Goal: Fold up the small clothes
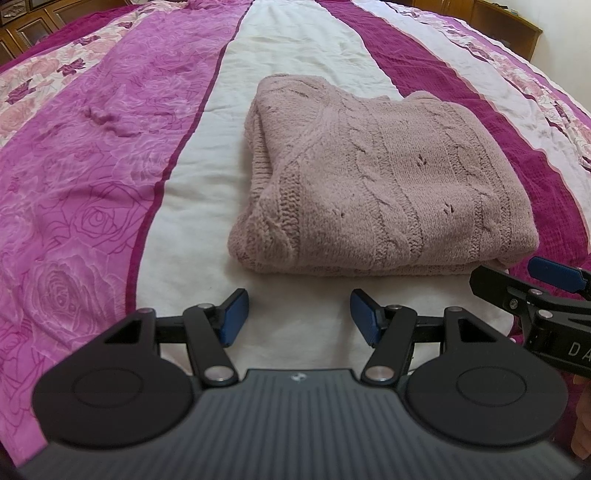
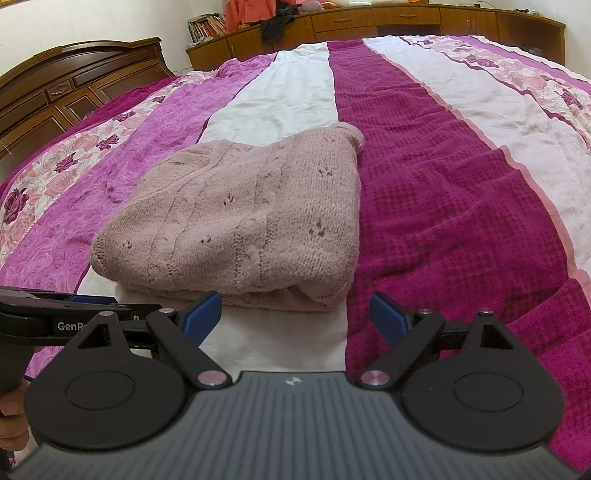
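bed: striped bedspread (image 2: 424, 192) in magenta, white and rose-print pink bands | head end: dark carved wooden headboard (image 2: 66, 88) | far wall: long brown wooden cabinet (image 2: 369, 22); upright books (image 2: 207, 26); orange cloth (image 2: 242, 14)

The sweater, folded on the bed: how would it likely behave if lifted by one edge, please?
The sweater is thick cable knit, so probably floppy: its stacked layers would likely unfold and sag. The fuzzy yarn should grip, not slip. It won't roll.

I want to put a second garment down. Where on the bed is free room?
Free: the magenta band right of the folded pink sweater, and the rose-print stripe on its left. Crowded: the white strip before the sweater, where both tongs wait.
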